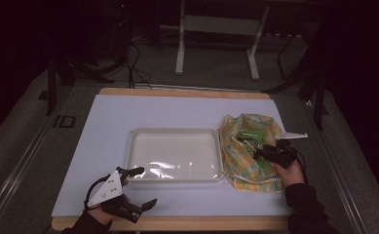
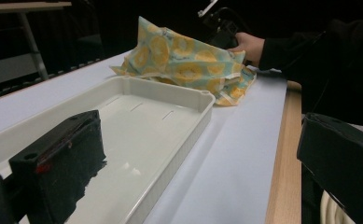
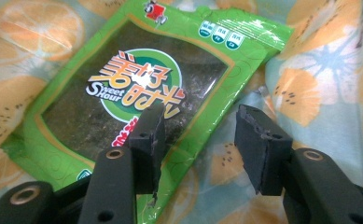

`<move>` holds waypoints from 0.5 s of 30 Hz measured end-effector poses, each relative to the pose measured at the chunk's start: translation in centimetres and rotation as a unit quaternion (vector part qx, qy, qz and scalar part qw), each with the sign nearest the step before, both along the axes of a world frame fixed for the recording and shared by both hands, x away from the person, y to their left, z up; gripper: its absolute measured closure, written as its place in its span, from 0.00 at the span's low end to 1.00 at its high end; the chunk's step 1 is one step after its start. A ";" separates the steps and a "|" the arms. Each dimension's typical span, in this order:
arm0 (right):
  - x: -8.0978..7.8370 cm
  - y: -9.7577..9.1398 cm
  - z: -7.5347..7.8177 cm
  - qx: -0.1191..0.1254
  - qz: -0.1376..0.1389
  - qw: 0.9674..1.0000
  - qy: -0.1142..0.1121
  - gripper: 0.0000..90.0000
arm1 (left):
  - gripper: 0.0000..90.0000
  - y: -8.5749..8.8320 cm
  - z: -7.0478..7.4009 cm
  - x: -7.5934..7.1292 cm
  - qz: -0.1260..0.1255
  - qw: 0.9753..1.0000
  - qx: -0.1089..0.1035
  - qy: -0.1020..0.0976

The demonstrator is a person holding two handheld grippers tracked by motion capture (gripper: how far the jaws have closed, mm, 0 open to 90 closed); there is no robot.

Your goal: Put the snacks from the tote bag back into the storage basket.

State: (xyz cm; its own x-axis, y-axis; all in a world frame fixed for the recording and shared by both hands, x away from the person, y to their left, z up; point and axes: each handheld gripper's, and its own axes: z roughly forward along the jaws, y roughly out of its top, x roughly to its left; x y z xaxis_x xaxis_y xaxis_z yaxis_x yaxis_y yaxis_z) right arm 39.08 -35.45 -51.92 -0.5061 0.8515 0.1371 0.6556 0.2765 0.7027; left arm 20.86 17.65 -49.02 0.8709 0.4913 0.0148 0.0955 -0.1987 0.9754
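You are reaching for the green foil snack packet with the dark seaweed window (image 3: 137, 88), which is lying inside the open mouth of the pale blue cloth bag printed with orange slices (image 1: 248, 151), at the right of the table. Your right gripper (image 3: 200, 135) is hovering over the packet's near right edge with its jaws parted; one black pad is sitting over the packet's printed face, the other over the cloth beside it, and neither is pressing on anything.

Judged from this stance, three faults are likely:
- If you are closing now, the right-hand pad is likely to be pinching cloth together with the foil edge, so the bag would be lifting with the packet.
- The foil looks slick and flat; a shallow bite on the edge alone could be slipping as you are raising it.
- The bag's folds are standing up around the packet; dragging the packet out low may be snagging it on the rim of the opening.

Just left of the bag, the shallow white rectangular plastic tray (image 1: 177, 132) is lying empty on the white sheet covering the wooden table (image 1: 187, 223). Its right rim is touching or nearly touching the bag, so any carry leftward is having to clear that wall.

Your left gripper (image 1: 141, 187) is resting at the near left with its jaws wide apart and holding nothing, one jaw over the tray's near left corner. It is well apart from the bag and is not steadying it.
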 end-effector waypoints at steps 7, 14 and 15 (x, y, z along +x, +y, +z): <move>0.7 -0.2 0.0 0.020 0.020 0.999 0.045 0.68 | 0.01 0.0 0.0 0.0 0.000 1.000 0.000 0.001; 0.9 0.2 0.2 0.022 0.037 0.996 0.074 0.87 | 0.01 -0.1 0.0 0.0 -0.001 1.000 0.001 0.000; 0.9 0.5 0.4 0.014 0.039 0.996 0.074 0.89 | 0.01 -0.1 0.0 0.0 -0.001 1.000 0.001 0.000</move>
State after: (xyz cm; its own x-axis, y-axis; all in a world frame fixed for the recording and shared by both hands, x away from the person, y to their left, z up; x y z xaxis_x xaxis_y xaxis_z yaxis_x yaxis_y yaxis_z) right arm 39.95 -34.96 -51.56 -0.5429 0.8051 0.2391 0.7302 0.3119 0.6079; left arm 20.86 17.60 -49.05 0.8716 0.4899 0.0158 0.0950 -0.2004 0.9751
